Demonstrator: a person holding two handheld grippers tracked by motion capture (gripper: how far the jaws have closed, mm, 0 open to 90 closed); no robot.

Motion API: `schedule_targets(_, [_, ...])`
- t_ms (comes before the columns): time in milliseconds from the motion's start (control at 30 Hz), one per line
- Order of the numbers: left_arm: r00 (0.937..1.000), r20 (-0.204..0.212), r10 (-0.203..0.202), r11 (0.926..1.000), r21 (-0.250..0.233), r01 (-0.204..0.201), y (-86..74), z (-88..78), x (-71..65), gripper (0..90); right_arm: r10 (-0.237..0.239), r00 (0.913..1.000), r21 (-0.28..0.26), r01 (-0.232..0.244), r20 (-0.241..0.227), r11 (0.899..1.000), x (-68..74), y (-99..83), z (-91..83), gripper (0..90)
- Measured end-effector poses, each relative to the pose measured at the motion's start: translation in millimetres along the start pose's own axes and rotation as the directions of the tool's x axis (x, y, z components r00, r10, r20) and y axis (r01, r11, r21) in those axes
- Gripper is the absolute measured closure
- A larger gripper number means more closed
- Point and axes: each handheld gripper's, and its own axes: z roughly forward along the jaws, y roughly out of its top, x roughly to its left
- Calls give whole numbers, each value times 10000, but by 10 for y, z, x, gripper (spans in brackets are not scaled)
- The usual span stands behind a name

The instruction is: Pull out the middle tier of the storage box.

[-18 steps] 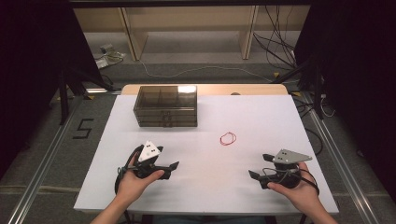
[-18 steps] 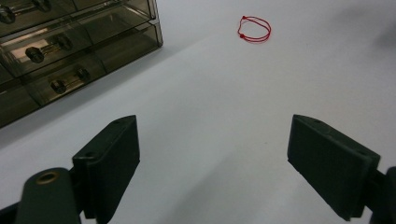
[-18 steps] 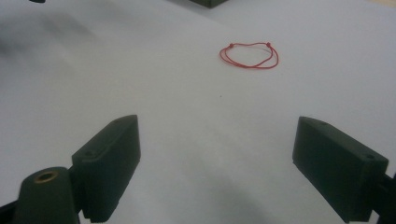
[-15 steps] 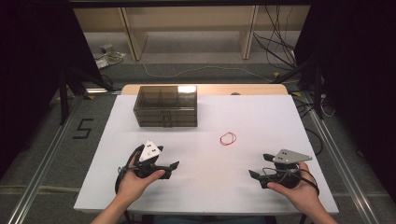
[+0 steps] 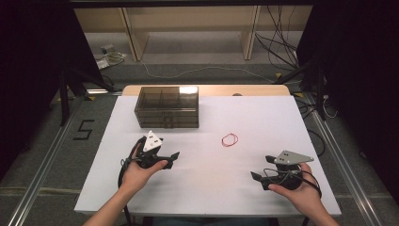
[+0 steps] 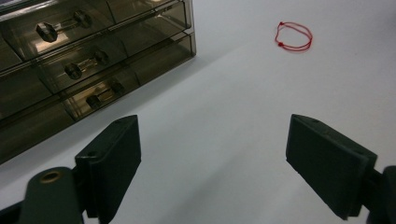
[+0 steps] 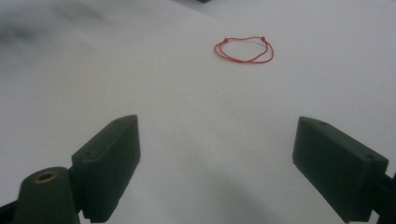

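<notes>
Both grippers idle near front edge of table (image 5: pixel 207 197), L gripper (image 5: pixel 175 156) & R gripper (image 5: pixel 254 176) jaws spread wide w/ nothing between — prob staged for red string loop (image 5: pixel 230 139), mid-surface right of drawer box (image 5: pixel 167 106) at back-left.

Table top (image 5: pixel 207 188): plain white, no pattern. Cord loop (image 5: pixel 230 139): bright red, thin, with small red knots. Drawer box (image 5: pixel 167 107): smoky brown, see-through, its handles the same dark tint. My left gripper (image 5: pixel 172 157): black jaws, brass-coloured eyelet, pale grey plate on top. My right gripper (image 5: pixel 256 178): black jaws, grey plate, black cable.
</notes>
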Motion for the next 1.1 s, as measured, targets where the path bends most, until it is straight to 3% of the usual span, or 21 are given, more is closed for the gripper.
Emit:
schedule_targets(100, [9985, -360, 412, 9990, 198, -405, 38, 61, 50, 203, 86, 10000, -27, -86, 46, 10000, -9, 0, -1, 158])
schedule_targets(200, [9911, -868, 1007, 9945, 375, -978, 116, 150, 133, 208, 165, 9998, -3, -165, 81, 9999, -32, -12, -2, 158])
schedule_targets(267, [9778, -1267, 1672, 9851, 629, -1603, 157, 204, 159, 216, 181, 9998, -11, -181, 51, 9998, -35, -12, -2, 158])
schedule_targets(300, [9636, -1519, 2200, 9742, 855, -2090, 179, 269, 186, 251, 192, 9998, -16, -192, 62, 9998, -40, -11, -1, 158])
schedule_targets(333, [9636, -1519, 2200, 9742, 855, -2090, 179, 269, 186, 267, 185, 9998, -15, -185, 66, 9998, -40, -11, 0, 158])
schedule_targets(367, [9510, -1646, 2618, 9629, 1114, -2458, 185, 337, 221, 278, 200, 9998, -13, -200, 62, 9998, -37, -11, 2, 158])
schedule_targets(533, [9124, -1992, 3575, 9318, 1414, -3343, 194, 451, 285, 324, 140, 9999, 34, -141, 68, 9999, -30, -12, 3, 158])
schedule_targets(567, [9124, -1992, 3575, 9318, 1414, -3343, 194, 451, 285, 339, 143, 9999, 26, -143, 59, 9999, -31, -12, 4, 158])
schedule_targets(600, [8975, -2081, 3889, 9196, 1464, -3645, 200, 475, 289, 339, 143, 9999, 26, -143, 59, 9999, -31, -12, 4, 158])
schedule_targets(633, [8755, -2118, 4343, 8991, 1614, -4070, 209, 512, 283, 362, 182, 9998, 38, -182, 74, 9998, -36, -13, 9, 158])
schedule_targets(667, [8755, -2118, 4343, 8991, 1614, -4070, 209, 512, 283, 377, 182, 9998, 38, -182, 74, 9998, -36, -13, 9, 158])
schedule_targets(700, [8561, -2199, 4677, 8825, 1701, -4384, 213, 542, 270, 377, 187, 9998, 48, -187, 80, 9998, -38, -13, 11, 158])
schedule_targets(733, [8106, -2469, 5310, 8469, 1873, -4977, 207, 584, 245, 393, 170, 9998, 78, -170, 85, 9998, -40, -14, 18, 158])
schedule_targets(767, [8106, -2469, 5310, 8469, 1873, -4977, 207, 584, 245, 396, 185, 9998, 80, -186, 81, 9998, -37, -14, 19, 158])
schedule_targets(800, [7859, -2602, 5609, 8276, 2011, -5241, 196, 613, 225, 401, 185, 9998, 80, -186, 81, 9998, -37, -14, 19, 158])
schedule_targets(833, [7301, -2743, 6259, 7794, 2531, -5731, 180, 645, 197, 407, 181, 9998, 85, -181, 52, 9998, -34, -17, 17, 158])
schedule_targets(867, [7001, -2772, 6581, 7525, 2757, -5981, 173, 664, 186, 414, 187, 9998, 99, -187, 46, 9998, -33, -18, 16, 158])
schedule_targets(933, [6571, -2904, 6956, 7183, 2977, -6288, 161, 699, 172, 433, 202, 9998, 102, -202, 55, 9997, -34, -19, 20, 159])
schedule_targets(967, [6407, -2901, 7109, 7032, 3094, -6401, 166, 704, 170, 439, 201, 9998, 124, -201, 58, 9997, -35, -19, 25, 159])
schedule_targets(1000, [6407, -2901, 7109, 7032, 3094, -6401, 166, 704, 170, 444, 211, 9998, 136, -212, 62, 9997, -35, -19, 27, 159])
schedule_targets(1100, [5948, -2890, 7501, 6613, 3290, -6741, 177, 738, 147, 470, 207, 9998, 170, -208, 64, 9996, -32, -17, 26, 158])
